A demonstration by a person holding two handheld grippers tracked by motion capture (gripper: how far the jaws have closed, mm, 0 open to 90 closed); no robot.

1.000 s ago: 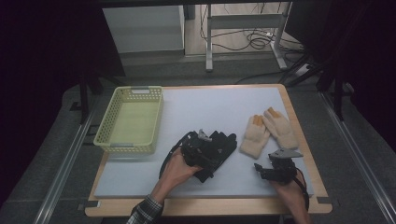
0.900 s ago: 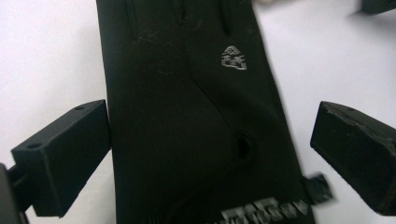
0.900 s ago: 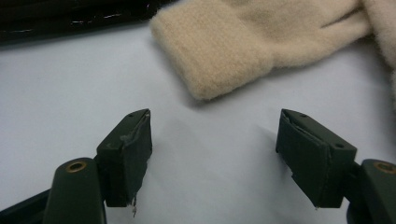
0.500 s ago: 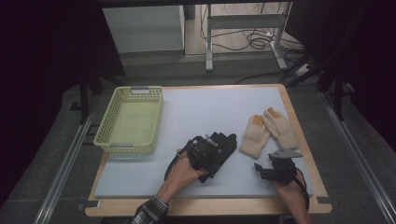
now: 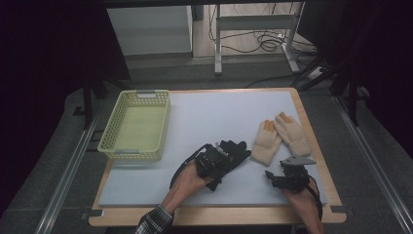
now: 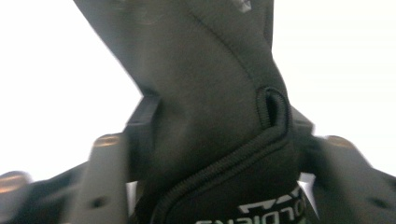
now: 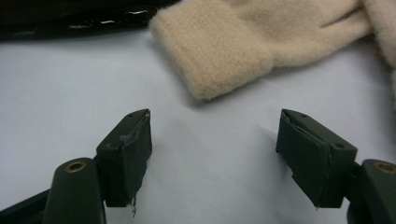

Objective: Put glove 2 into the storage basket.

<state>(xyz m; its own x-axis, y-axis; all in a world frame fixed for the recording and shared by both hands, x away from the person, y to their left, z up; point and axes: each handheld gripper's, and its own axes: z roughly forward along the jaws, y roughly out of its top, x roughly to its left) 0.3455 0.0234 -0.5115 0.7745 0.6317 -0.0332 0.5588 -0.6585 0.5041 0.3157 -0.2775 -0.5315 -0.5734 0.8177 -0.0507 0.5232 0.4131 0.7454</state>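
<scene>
**Black glove gripped, basket not yet filled**

The left gripper point(image 5: 220, 157) has just been closing its jaws, and in the left gripper view they are clamped on the cuff of the black glove point(image 6: 210, 116). This glove lies on the white mat point(image 5: 204, 112) in front of the person, near the middle. The yellow basket point(image 5: 109, 141) at the left holds nothing, so the work is probably at its beginning: all the gloves are outside the basket. The right gripper point(image 7: 215, 154) rests with its jaws apart, holding nothing, just in front of the cream gloves point(image 5: 282, 136), which lie side by side at the right. Nothing stands between the black glove and the basket.
</scene>
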